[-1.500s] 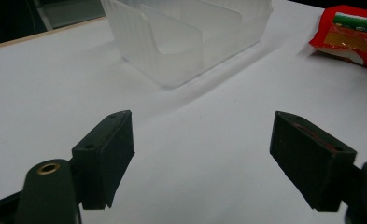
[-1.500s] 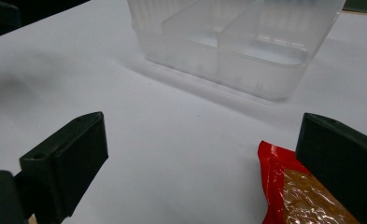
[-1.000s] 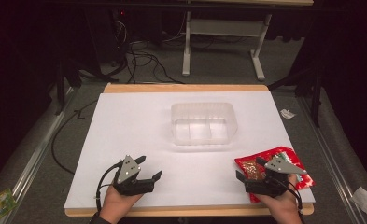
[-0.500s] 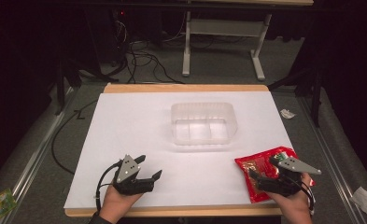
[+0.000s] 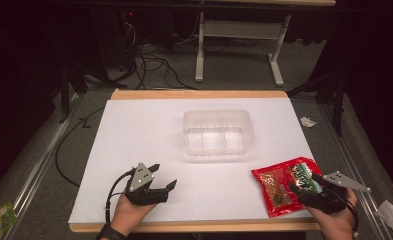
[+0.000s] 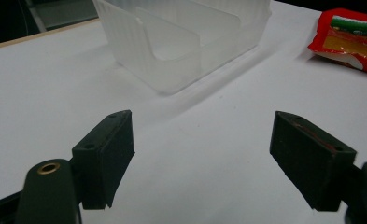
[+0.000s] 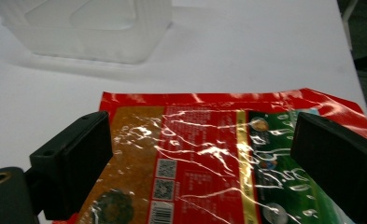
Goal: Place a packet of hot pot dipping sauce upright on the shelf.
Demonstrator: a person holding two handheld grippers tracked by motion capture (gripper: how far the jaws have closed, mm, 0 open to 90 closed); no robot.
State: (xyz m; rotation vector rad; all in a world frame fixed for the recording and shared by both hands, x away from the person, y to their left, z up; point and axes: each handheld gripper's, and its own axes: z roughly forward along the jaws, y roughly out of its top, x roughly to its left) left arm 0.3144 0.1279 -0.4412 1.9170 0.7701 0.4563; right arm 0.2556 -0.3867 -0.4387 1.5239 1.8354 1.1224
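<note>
The red snack packet (image 5: 284, 182) lay flat at the surface's near right corner, under the right hand-held gripper (image 7: 204, 163), whose jaws were held apart astride it. An edge was best pinched firmly, since the glossy film would likely slip.

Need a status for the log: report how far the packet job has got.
Done: nothing is packed; the clear plastic container sits empty mid-table. In hand: the right hand-held gripper hovers over the red snack packet, jaws wide open on either side of it, not yet closed. The left hand-held gripper waits open over bare table. Left: probably grip the packet, lift it and put it in the container.
</note>
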